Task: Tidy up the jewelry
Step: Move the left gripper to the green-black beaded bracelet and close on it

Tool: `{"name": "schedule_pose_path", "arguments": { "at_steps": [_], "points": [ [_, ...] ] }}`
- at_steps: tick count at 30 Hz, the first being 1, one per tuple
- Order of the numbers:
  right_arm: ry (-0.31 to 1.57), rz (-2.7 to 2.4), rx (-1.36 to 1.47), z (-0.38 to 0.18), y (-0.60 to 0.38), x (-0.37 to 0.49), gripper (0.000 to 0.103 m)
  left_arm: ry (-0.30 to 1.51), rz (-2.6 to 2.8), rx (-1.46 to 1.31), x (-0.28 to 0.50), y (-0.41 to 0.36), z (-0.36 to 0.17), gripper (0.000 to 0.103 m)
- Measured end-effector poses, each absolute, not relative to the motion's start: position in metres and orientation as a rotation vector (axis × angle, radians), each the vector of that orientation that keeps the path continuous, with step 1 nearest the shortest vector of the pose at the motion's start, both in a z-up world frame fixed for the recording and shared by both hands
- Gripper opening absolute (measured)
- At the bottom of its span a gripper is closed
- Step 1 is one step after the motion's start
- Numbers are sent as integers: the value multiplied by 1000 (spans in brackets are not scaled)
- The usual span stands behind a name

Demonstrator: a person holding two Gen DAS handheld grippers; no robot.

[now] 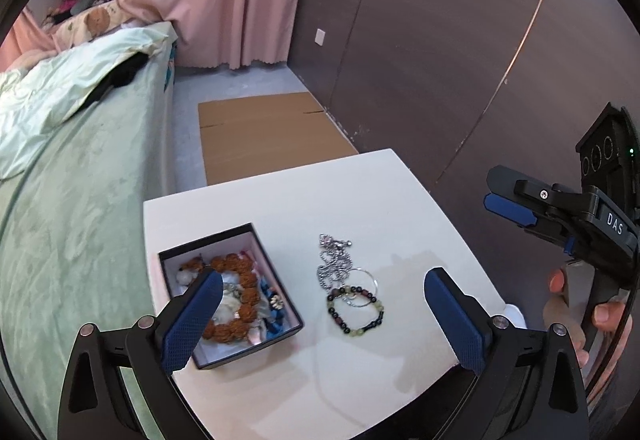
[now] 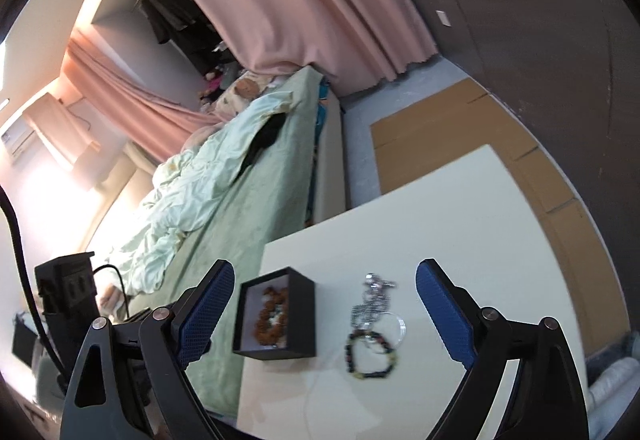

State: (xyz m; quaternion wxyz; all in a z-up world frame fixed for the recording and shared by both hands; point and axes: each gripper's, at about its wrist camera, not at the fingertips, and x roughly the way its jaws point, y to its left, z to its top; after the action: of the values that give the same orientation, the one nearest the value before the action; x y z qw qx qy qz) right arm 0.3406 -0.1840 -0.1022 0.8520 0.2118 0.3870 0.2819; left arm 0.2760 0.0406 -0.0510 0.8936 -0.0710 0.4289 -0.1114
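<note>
Left wrist view shows the left tongs (image 1: 322,314) spread wide and empty above the white surface (image 1: 280,192), where a beaded bracelet (image 1: 356,310) and a silver chain (image 1: 334,260) lie touching, just right of the open black box (image 1: 208,236) already holding brown beads. Both pieces look light, limp and slippery, so I judge a pinch across the bracelet's near arc safest. Right tongs (image 2: 324,316) are likewise spread and empty; open room lies far and right, the surface edge near the box

The right tool (image 2: 325,310) hangs wide open above the table (image 2: 460,208), empty, over the beaded bracelet (image 2: 372,356).
</note>
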Motion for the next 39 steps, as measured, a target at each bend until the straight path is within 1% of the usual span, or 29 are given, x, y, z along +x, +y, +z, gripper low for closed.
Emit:
{"name": "schedule_pose_path", "arguments": {
  "at_steps": [2,4,6,8,12,13,15,20,22,23,25,27,31,33,35,36,39],
  "points": [
    [813,580,436,-104,-192,343,93,905,-245,-146,280,33,-56,100],
    [813,570,428,-106,-202,345,93,920,-253,-128,282,25,-63,95],
    [814,563,425,-109,-210,347,93,939,-264,-111,283,17,-70,84],
    [816,553,426,-112,-220,349,93,966,-272,-98,284,8,-80,80],
    [837,529,434,-126,-240,357,93,987,-287,-81,284,-6,-94,78],
    [844,525,442,-129,-244,359,93,992,-289,-77,284,-9,-97,76],
    [850,517,465,-132,-254,362,93,1011,-299,-80,285,-16,-105,68],
    [855,509,496,-139,-269,365,93,1055,-334,-62,288,-40,-128,67],
    [857,508,499,-142,-272,367,93,1070,-352,-56,292,-48,-137,60],
    [857,508,497,-143,-273,367,93,1075,-356,-54,293,-51,-140,55],
    [871,500,493,-147,-273,369,93,1092,-356,-52,297,-56,-148,54],
    [881,500,494,-149,-274,370,93,1106,-356,-54,299,-58,-155,48],
    [906,499,482,-154,-274,373,93,1137,-340,-49,305,-61,-171,44],
    [924,497,480,-158,-273,375,93,1147,-329,-49,308,-62,-176,40],
    [940,492,484,-161,-272,378,93,1164,-324,-51,310,-62,-185,39],
    [948,491,487,-163,-271,379,93,1170,-319,-50,310,-61,-188,36],
    [958,489,484,-164,-266,378,92,1150,-311,-17,311,-64,-186,32]
  ]
}}
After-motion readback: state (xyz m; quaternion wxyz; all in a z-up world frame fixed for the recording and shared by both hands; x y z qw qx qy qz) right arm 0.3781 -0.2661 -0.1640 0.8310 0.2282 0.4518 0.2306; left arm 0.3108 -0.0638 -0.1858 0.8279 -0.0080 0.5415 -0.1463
